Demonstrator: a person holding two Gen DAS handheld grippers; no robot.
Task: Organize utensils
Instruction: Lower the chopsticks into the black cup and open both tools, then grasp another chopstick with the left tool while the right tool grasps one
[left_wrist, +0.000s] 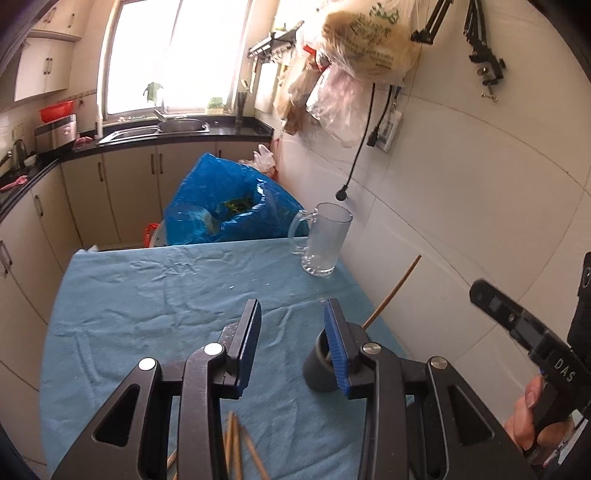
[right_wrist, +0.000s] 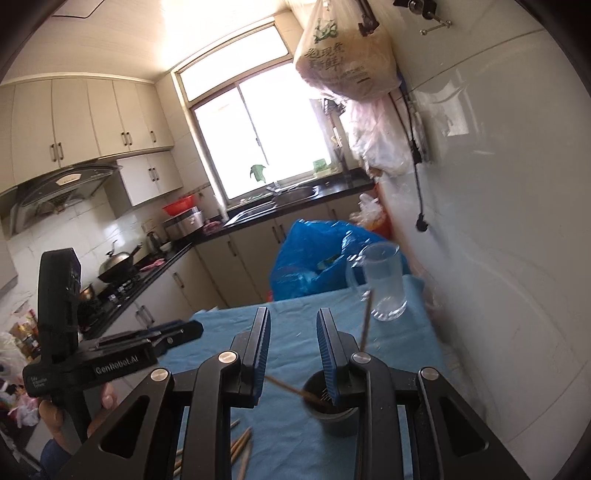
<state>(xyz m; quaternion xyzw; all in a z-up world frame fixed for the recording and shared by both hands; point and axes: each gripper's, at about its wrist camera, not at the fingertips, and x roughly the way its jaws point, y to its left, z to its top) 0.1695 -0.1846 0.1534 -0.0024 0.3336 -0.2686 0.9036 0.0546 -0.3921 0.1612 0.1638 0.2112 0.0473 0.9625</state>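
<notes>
Right now both of your grippers hover above a table draped in a wrinkled blue cloth (left_wrist: 155, 295), each with its jaws parted and nothing between the pads. The left gripper (left_wrist: 291, 317) and the right gripper (right_wrist: 293, 328) both point forward and down over the table. Just below them stands a dark round cup (right_wrist: 334, 413), already holding two wooden chopsticks (right_wrist: 366, 317) that lean out of its mouth; it appears to serve as the holder for sorted utensils. More loose chopsticks (left_wrist: 236, 450) lie in a scattered bunch on the cloth at the near edge, partly hidden under the left gripper, so they probably still need collecting. Farther back, near the white tiled wall, sits an empty clear glass mug (left_wrist: 325, 240) with a handle. Beyond the table a blue plastic bag (left_wrist: 225, 206) bulges open. The room is a narrow kitchen with cream cabinets, a dark counter, a steel sink (left_wrist: 162, 129) and a bright window.
</notes>
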